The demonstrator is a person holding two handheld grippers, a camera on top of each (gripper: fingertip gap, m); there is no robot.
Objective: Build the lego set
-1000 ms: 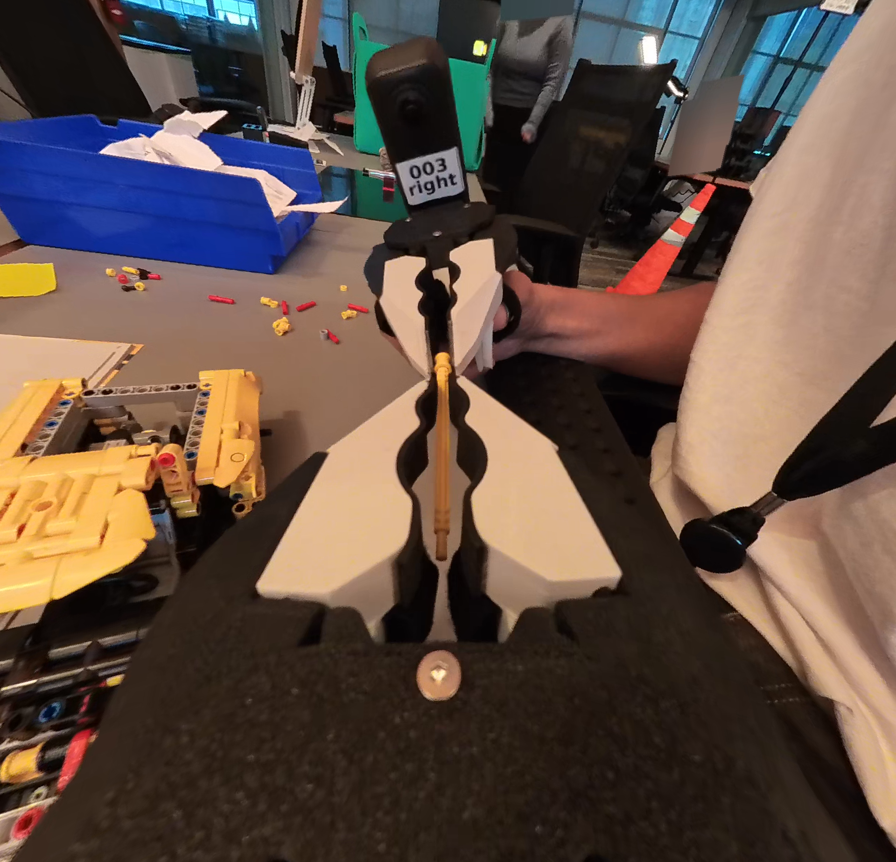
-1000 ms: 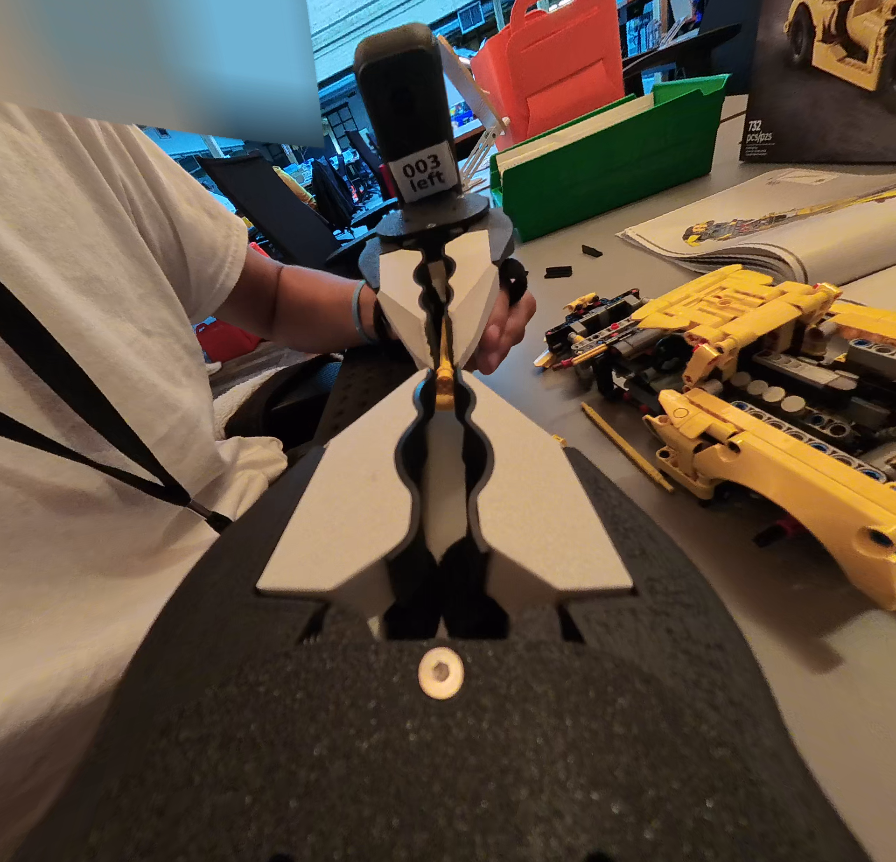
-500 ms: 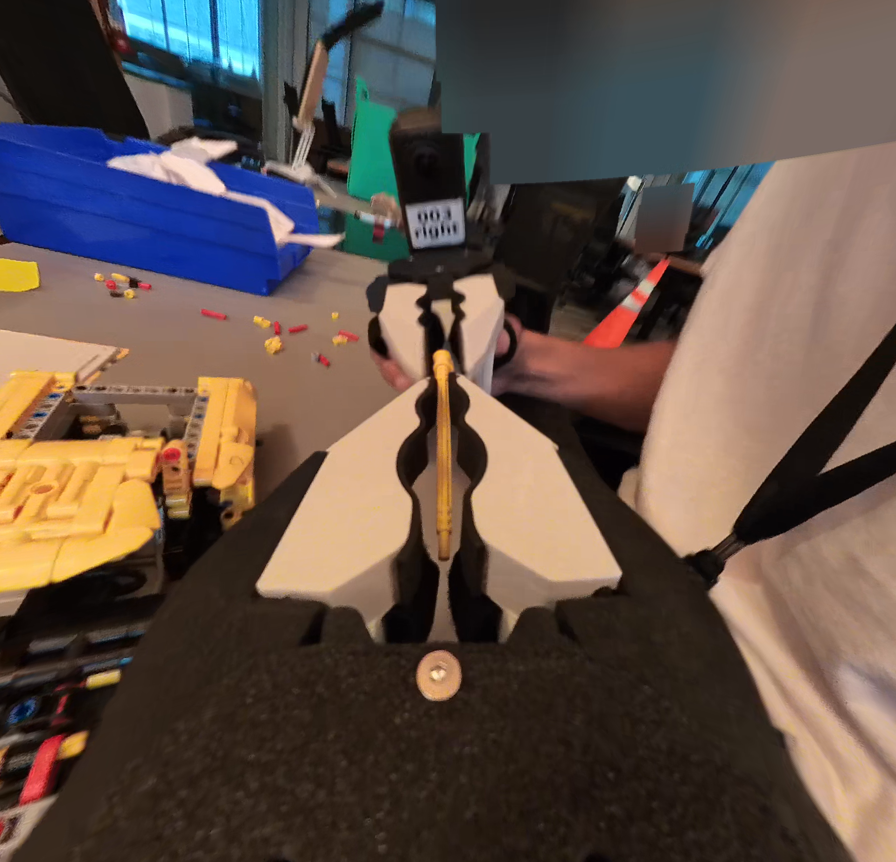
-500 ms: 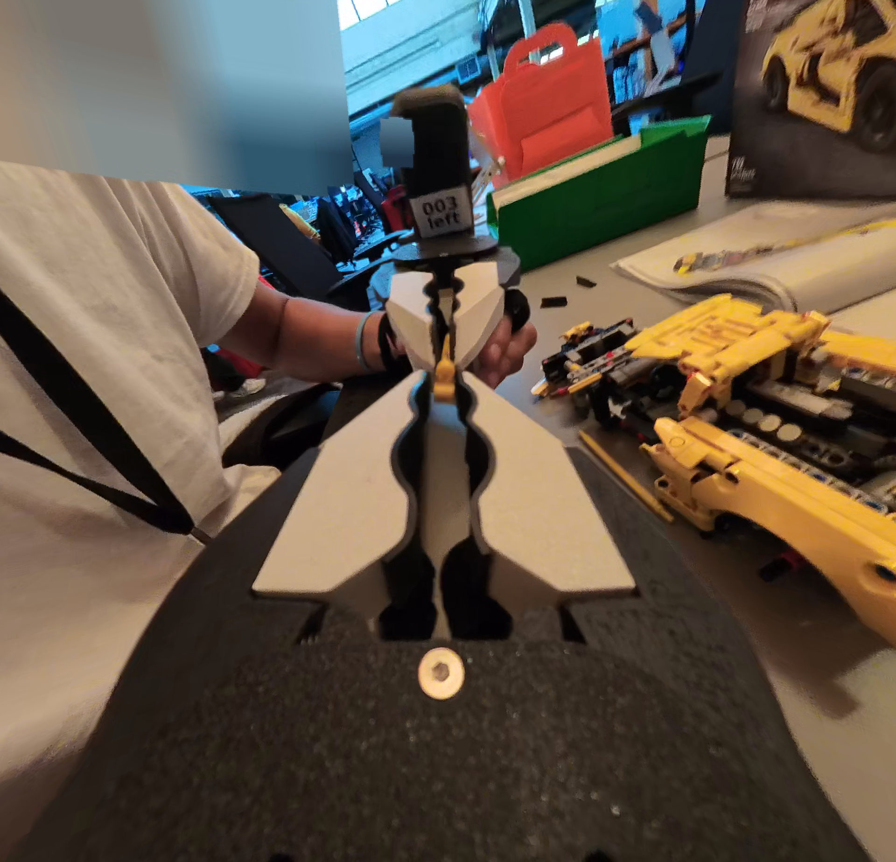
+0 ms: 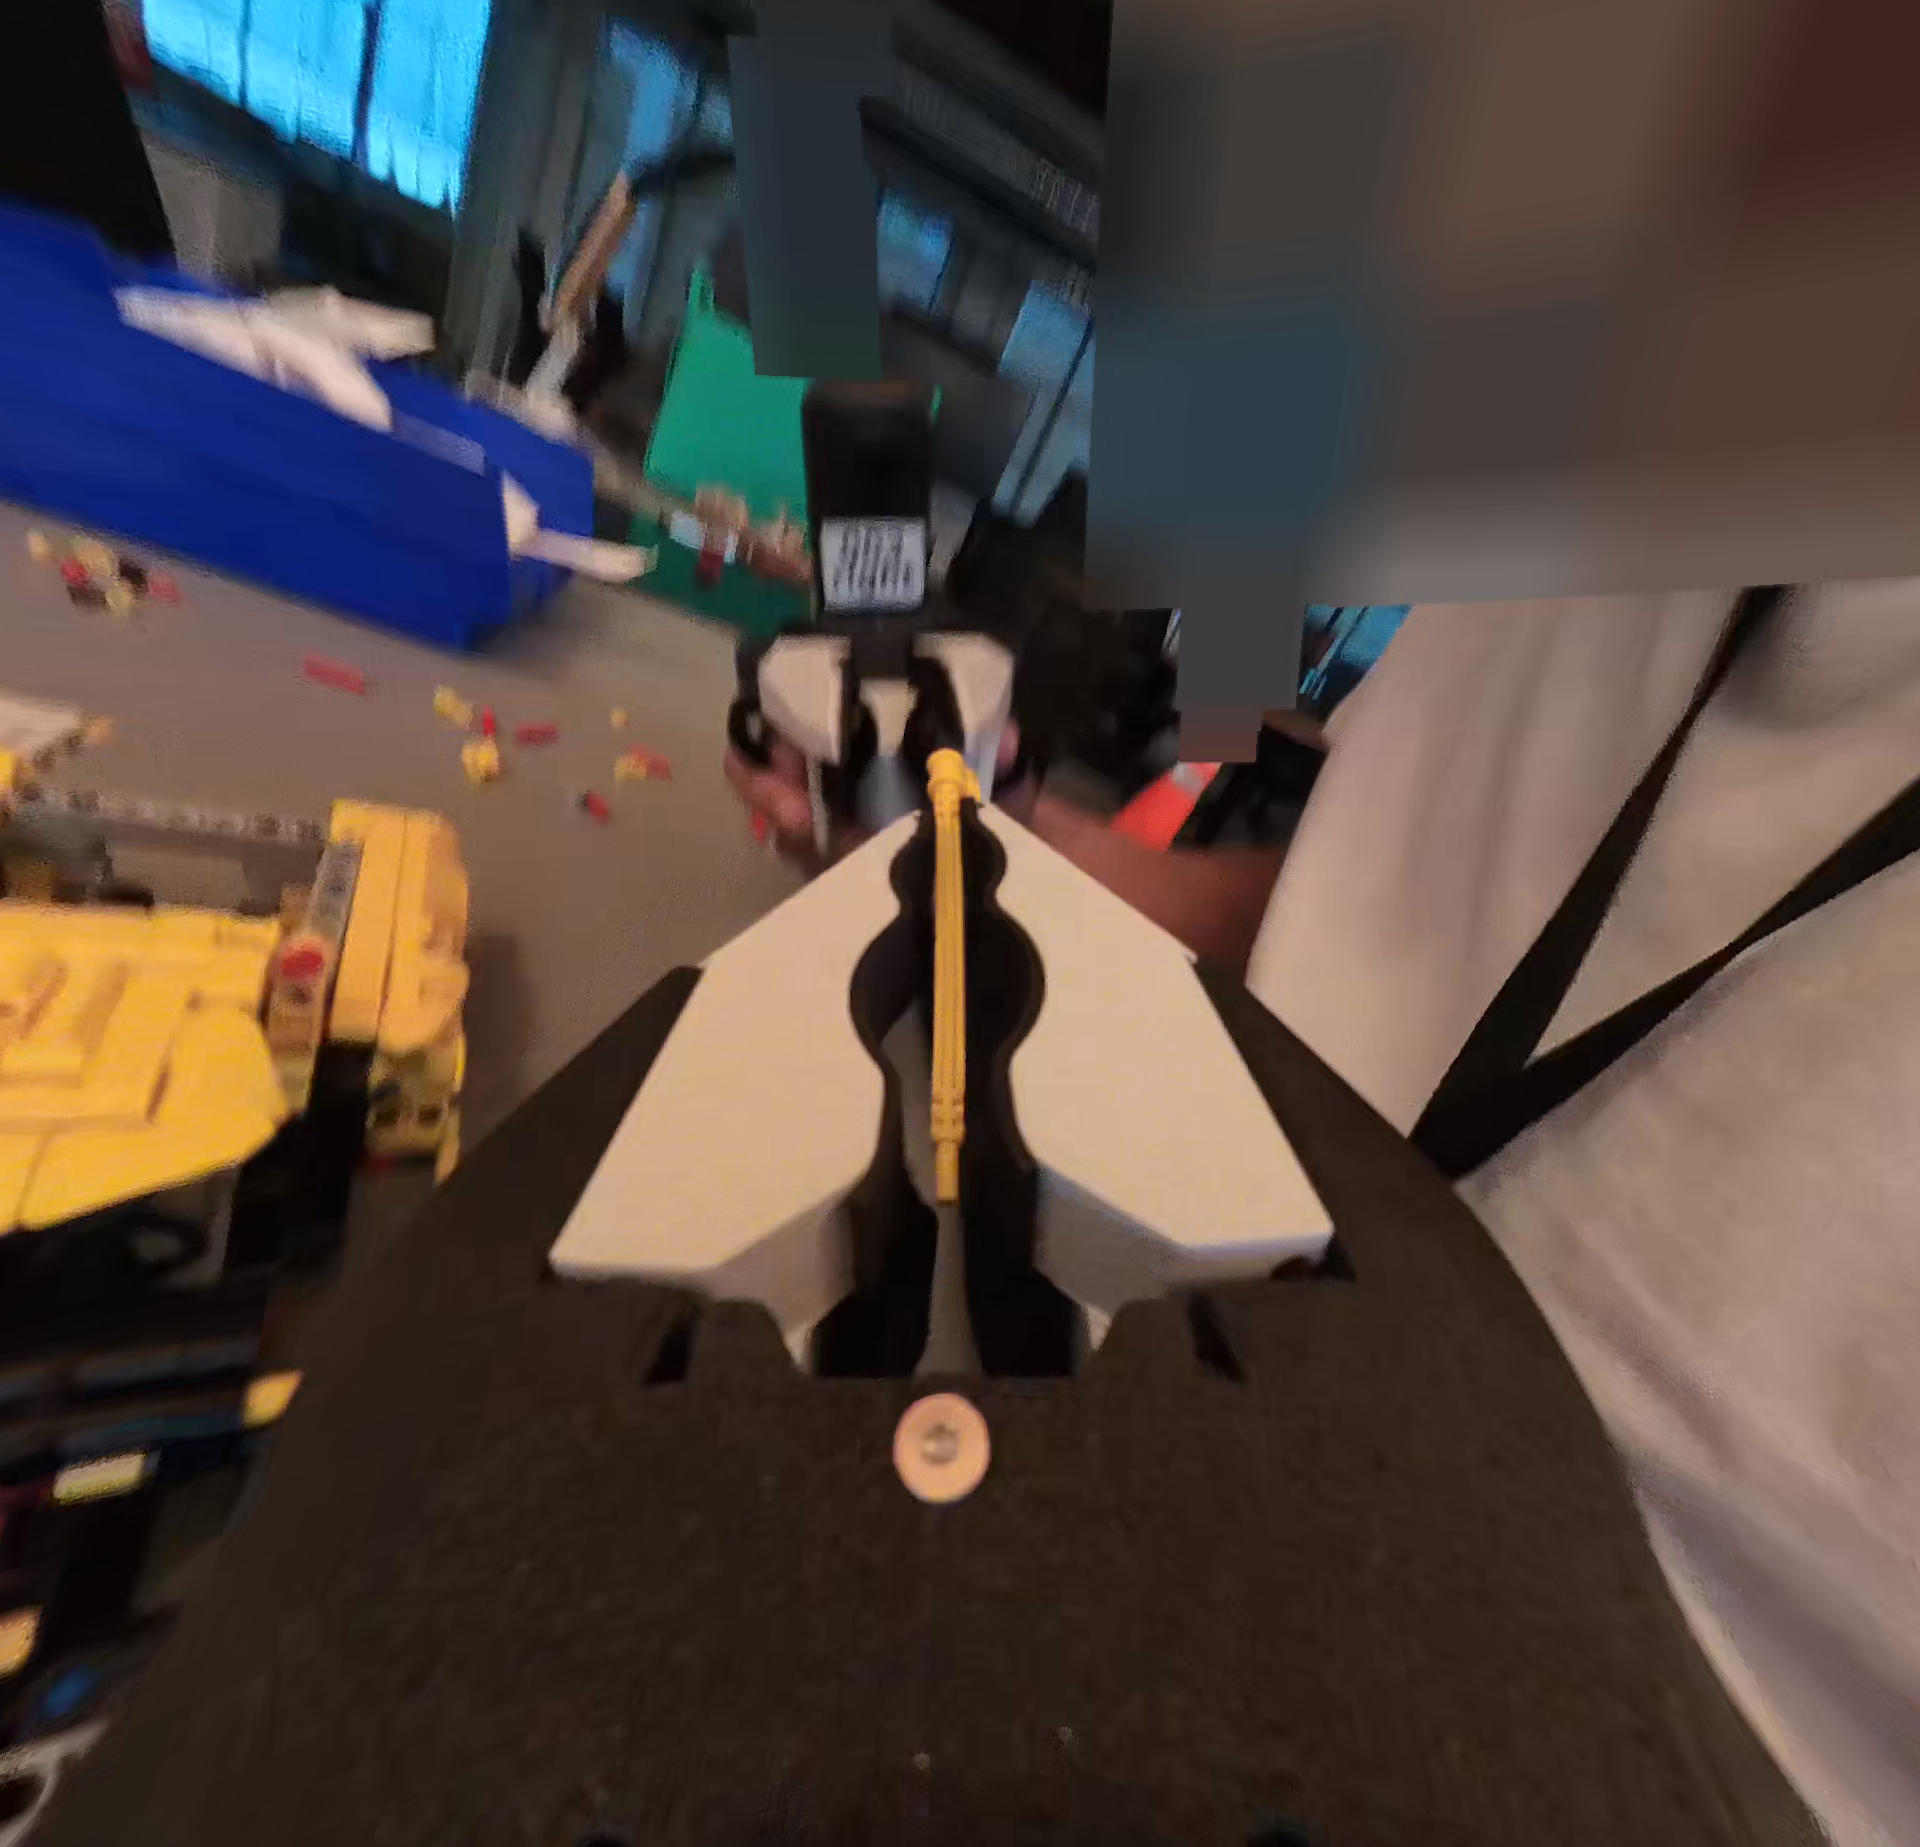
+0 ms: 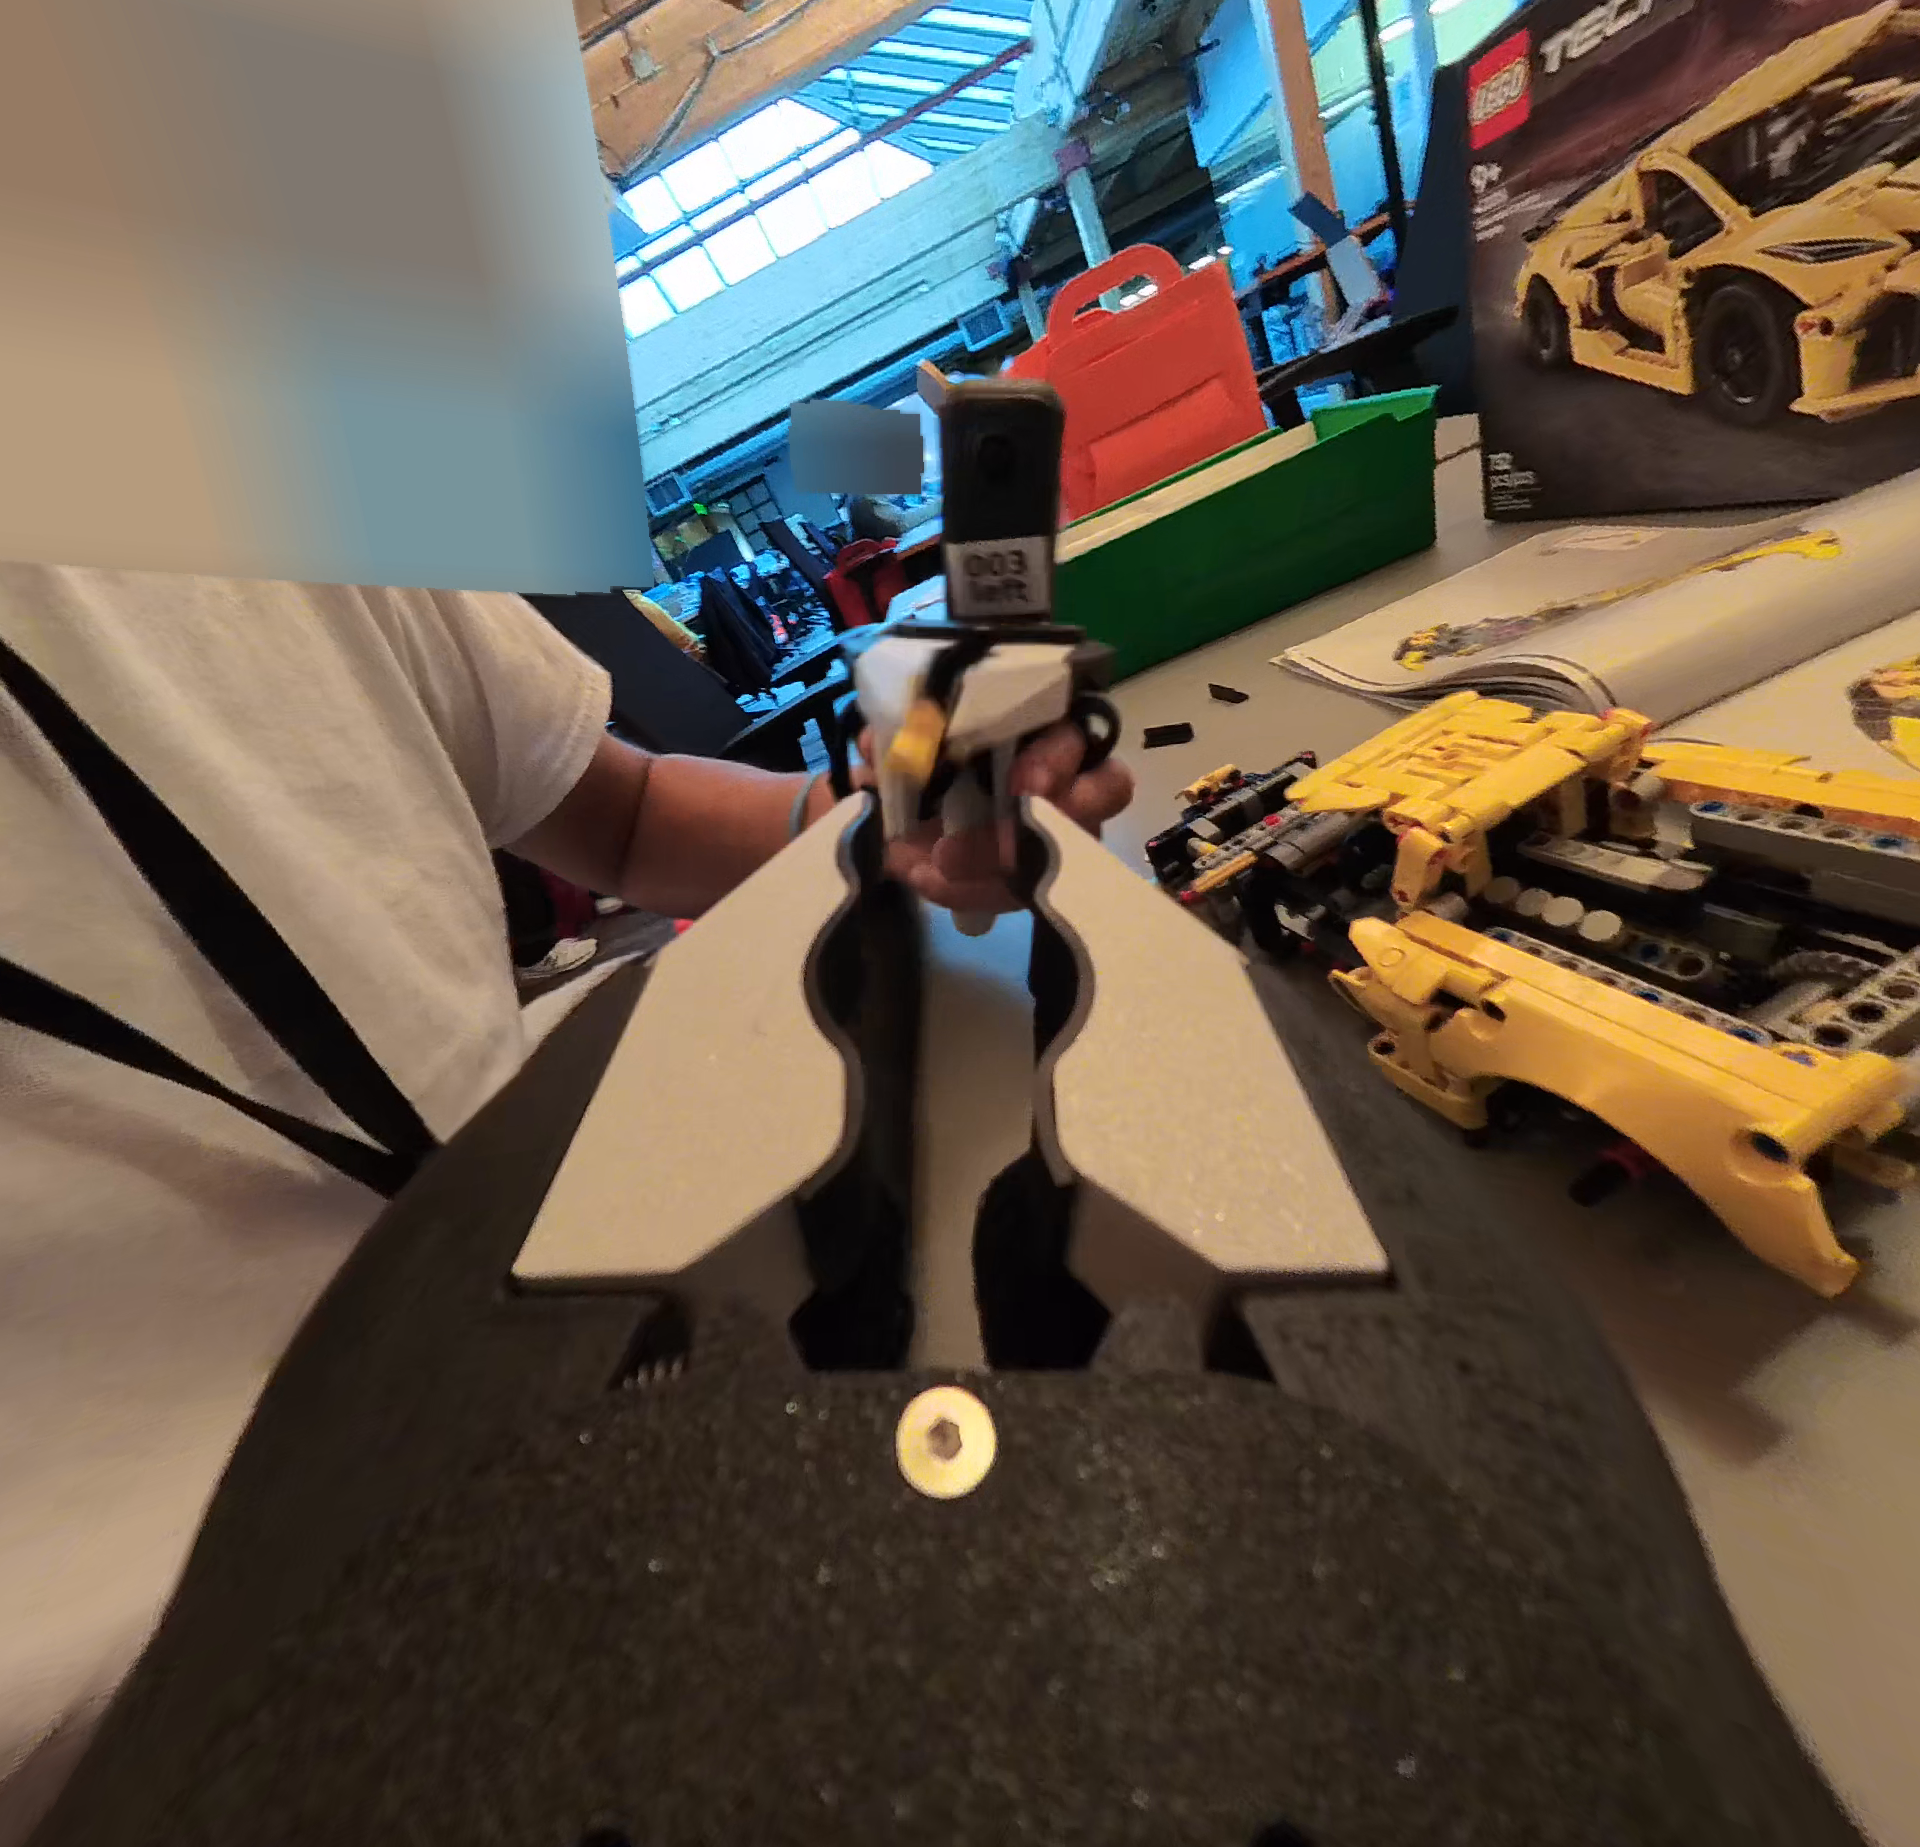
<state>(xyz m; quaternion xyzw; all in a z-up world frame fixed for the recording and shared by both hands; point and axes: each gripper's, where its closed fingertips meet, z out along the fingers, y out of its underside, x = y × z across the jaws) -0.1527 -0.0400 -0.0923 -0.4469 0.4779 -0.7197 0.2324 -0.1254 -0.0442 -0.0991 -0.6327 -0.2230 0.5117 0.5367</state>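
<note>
Jaws of the left gripper [image 5: 948,841] pinch a yellow axle [image 5: 947,976] lengthwise, pointing forward; right gripper [image 6: 943,831] spread.

- my left wrist camera sits behind my left gripper [image 5: 948,821] and looks forward along its fingers, toward the person's white shirt [image 5: 1621,1122] and my right gripper [image 5: 883,717], which is close ahead; the view is blurred.
- my right wrist camera sits behind my right gripper [image 6: 943,821] and faces back the opposite way, with my left gripper [image 6: 920,748] close ahead.
- both views share the grey table [image 5: 260,727], the yellow lego car [image 6: 1558,924] on it and the shirt, seen from opposite ends.
</note>
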